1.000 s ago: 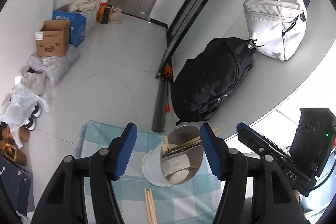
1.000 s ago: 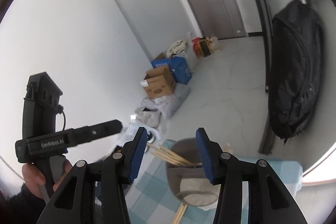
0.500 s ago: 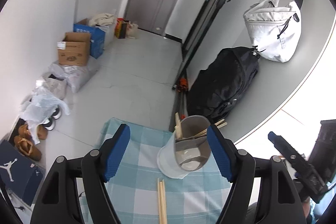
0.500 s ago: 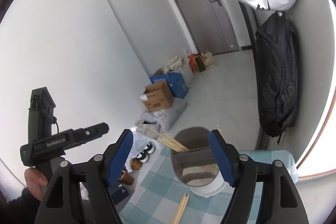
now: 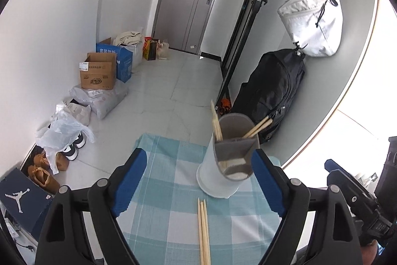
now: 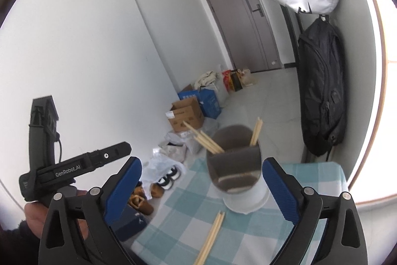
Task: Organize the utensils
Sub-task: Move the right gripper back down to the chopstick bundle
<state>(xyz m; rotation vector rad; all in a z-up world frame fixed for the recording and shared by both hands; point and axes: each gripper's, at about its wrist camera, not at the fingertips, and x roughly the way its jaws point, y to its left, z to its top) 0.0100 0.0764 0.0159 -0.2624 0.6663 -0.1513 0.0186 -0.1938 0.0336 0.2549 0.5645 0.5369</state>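
Item: loose pair of chopsticks, pale wood, lying side by side on the counter, which wears a teal-and-white check cloth. In the left wrist view they run from lower centre towards the bottom edge, tips pointing at the holder; in the right wrist view they slant from lower centre down to the bottom edge.

Handling, judged: light, stiff, thin and smooth, likely to roll or scissor apart if pinched off-centre. Best taken across both sticks together near mid-length, with a firm squeeze so neither slips. Lying flat on cloth, they offer little height to get under.

Item: utensil holder, upright at centre right of the left wrist view, just beyond the loose pair and not touching it. White cylindrical body flaring to a wider base, grey divided insert at the mouth. Several chopsticks already stand in it, leaning left and right in separate compartments. Judged light and easy to tip.

Left gripper: blue-padded fingers spread wide, jaws just been opening, nothing pinched; the holder stands ahead of them near the right finger.

Right gripper: fingers spread wide, likewise just been opening, empty; the holder shows between them further off.

Also present: black backpack, white bag, cardboard box, shoes on the floor.
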